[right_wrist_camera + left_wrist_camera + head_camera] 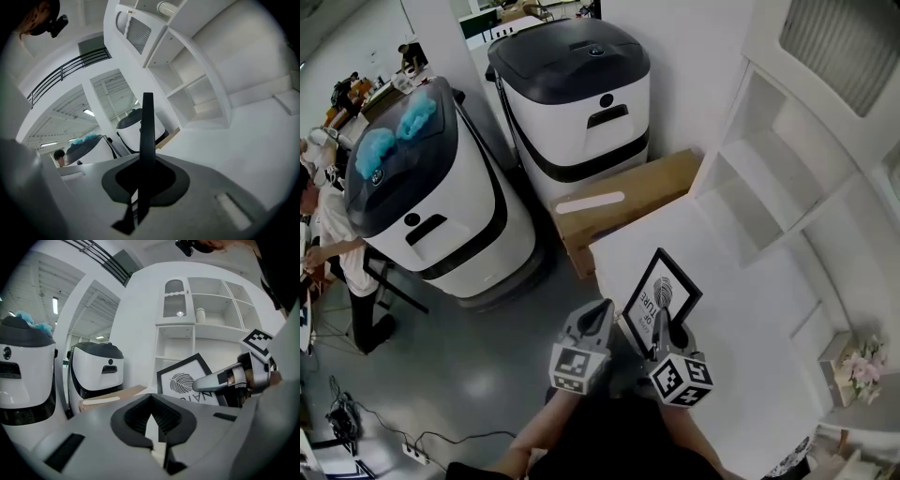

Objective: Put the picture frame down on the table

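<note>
Picture frame (662, 289), black-edged with a white print of a leaf and some lettering, was held over the white surface (741, 319), close to that surface's left edge and nearer its front end than its far corner. It stood tilted, one corner uppermost, and no view showed whether its lowest corner touched the surface.

The right tool (660, 321) had the frame by its lower edge. In the right gripper view the frame (147, 126) rose edge-on, as a thin dark strip, straight out from between the jaws, and the right tool (144, 164) was closed down on it, with almost no gap left. The left gripper view showed the same grip from the side: the frame (183, 377) faced that camera, with the right tool (199, 384) pressed across its print.

The left tool (601, 309) hung just beside the frame, off the surface's left edge and over the grey floor (487, 375). Its jaws were together at the tips, with nothing between them (151, 396), and it touched neither frame nor surface.
</note>
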`<state>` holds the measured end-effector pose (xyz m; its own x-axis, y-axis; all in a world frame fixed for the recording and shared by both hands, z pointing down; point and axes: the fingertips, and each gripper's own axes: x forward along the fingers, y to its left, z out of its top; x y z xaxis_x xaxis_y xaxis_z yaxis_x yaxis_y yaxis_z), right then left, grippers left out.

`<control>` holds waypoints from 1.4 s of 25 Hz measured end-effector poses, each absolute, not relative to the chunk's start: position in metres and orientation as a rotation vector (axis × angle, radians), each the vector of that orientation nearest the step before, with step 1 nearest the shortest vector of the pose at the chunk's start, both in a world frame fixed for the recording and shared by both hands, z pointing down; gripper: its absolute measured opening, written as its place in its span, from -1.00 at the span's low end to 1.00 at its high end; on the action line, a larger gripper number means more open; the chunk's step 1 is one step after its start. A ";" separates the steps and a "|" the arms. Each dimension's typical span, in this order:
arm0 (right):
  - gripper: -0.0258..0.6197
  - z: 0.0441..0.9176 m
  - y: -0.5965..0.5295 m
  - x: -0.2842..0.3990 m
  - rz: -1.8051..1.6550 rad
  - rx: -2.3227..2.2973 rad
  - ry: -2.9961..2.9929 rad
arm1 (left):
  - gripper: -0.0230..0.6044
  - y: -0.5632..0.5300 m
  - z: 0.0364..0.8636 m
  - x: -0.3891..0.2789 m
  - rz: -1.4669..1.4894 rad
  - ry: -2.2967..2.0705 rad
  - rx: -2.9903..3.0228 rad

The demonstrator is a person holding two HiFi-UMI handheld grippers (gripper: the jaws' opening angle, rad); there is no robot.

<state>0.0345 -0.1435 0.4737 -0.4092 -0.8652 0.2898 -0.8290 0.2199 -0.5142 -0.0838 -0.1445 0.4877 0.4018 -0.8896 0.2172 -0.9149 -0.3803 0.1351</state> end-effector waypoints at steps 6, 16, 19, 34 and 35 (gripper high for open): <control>-0.88 0.474 -0.162 0.028 -0.955 -1.718 2.379 | -0.89 -0.170 0.486 -0.084 0.156 -1.531 2.462; -0.88 0.482 -0.187 0.016 -0.962 -1.790 2.328 | -0.89 -0.203 0.490 -0.095 0.132 -1.450 2.485; -0.88 0.482 -0.193 0.011 -0.961 -1.807 2.313 | -0.89 -0.213 0.489 -0.100 0.129 -1.431 2.495; -0.88 0.484 -0.224 -0.002 -0.932 -1.906 2.196 | -0.89 -0.257 0.492 -0.113 0.119 -1.307 2.565; -0.88 0.484 -0.225 -0.001 -0.936 -1.911 2.182 | -0.89 -0.259 0.492 -0.113 0.120 -1.297 2.571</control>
<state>-0.0013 -0.2245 0.4840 -0.2110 -0.9248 0.3167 -0.8668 0.0273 -0.4979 -0.1128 -0.2590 0.4919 0.5983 -0.7788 0.1884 -0.8001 -0.5681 0.1925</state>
